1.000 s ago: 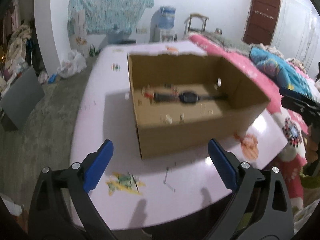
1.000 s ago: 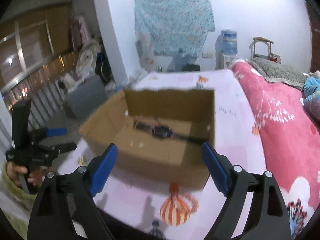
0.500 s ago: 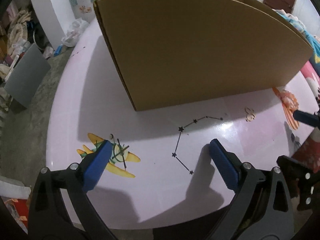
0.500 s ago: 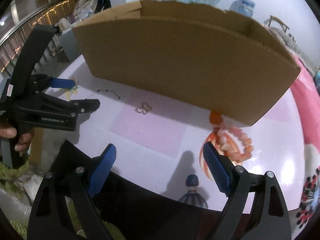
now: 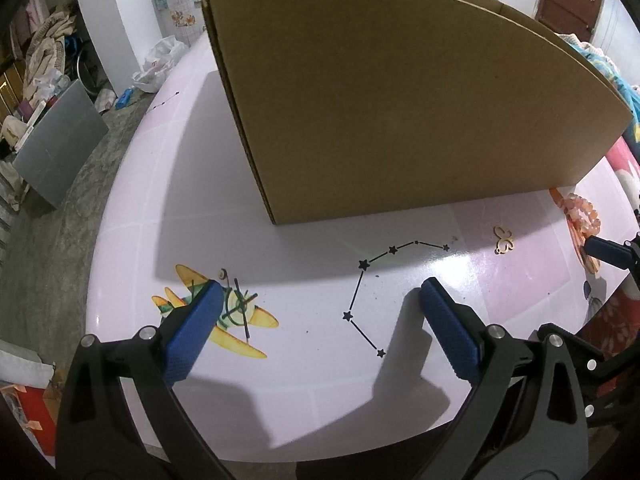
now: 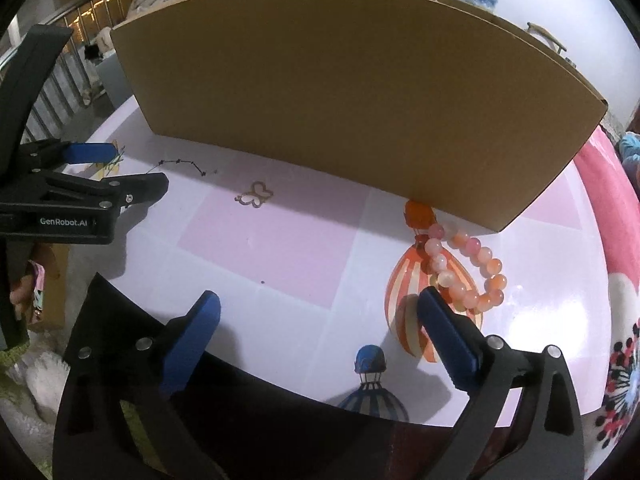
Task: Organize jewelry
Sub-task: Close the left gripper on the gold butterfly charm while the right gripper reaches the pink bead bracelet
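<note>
Both pairs of fingers are spread wide and hold nothing. The right gripper point(image 6: 316, 312) has its right-hand finger point(image 6: 448, 338) just beside the near end of the bead bracelet point(image 6: 466, 266); the left gripper point(image 5: 320, 308) stands over bare pink desk point(image 5: 280, 380) between the printed plane and the star print.

A second ago both cameras looked down into the cardboard box point(image 5: 400, 100) from above; now they sit low at the desk's near edge, with only the box's outer wall in view. I judge the approach is done and the picking is about to start.

In the right wrist view the bracelet lies at about 1 o'clock from the right gripper, a flattened loop with its long axis running from 11 to 5 o'clock, its far end touching or nearly touching the box wall. The gold butterfly charm point(image 6: 255, 195) lies flat at about 11 o'clock, wings spread toward 1 o'clock, well apart from the bracelet.
</note>
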A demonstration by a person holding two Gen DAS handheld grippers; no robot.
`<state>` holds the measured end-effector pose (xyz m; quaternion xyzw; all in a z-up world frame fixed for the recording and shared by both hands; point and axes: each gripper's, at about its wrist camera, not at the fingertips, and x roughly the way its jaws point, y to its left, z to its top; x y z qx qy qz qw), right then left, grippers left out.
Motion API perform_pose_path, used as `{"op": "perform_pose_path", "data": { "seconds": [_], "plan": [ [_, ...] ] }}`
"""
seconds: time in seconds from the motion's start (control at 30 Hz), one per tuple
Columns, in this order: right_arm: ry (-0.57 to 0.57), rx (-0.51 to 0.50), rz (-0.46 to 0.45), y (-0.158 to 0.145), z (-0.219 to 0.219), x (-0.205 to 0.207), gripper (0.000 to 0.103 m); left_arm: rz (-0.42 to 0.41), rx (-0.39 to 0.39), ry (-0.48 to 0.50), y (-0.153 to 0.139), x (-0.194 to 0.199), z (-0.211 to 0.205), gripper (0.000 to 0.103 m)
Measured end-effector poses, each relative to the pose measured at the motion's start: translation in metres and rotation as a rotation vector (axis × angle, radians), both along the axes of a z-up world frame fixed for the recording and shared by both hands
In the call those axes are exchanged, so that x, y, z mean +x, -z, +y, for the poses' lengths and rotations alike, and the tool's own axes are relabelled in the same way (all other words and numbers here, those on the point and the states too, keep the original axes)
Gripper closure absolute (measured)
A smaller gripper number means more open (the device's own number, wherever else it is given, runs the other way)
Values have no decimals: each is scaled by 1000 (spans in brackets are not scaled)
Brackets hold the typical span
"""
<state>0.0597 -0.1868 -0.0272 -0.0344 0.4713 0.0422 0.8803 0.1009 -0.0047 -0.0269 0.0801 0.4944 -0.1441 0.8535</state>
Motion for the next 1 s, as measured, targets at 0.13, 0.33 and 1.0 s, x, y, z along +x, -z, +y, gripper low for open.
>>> {"op": "perform_pose_path", "data": {
  "seconds": [0.13,0.33,1.0],
  "plan": [
    [0,0,-11,1,6,-5,7,3,-2,1,-1,4,4,8],
    [-14,11,-23,2,3,-6,7,-9,-6,0,-1,4,3,8],
    [128,255,-197,-29,-83,-30,7,-142,-190,274,-34,-32,-49,28]
  ]
}}
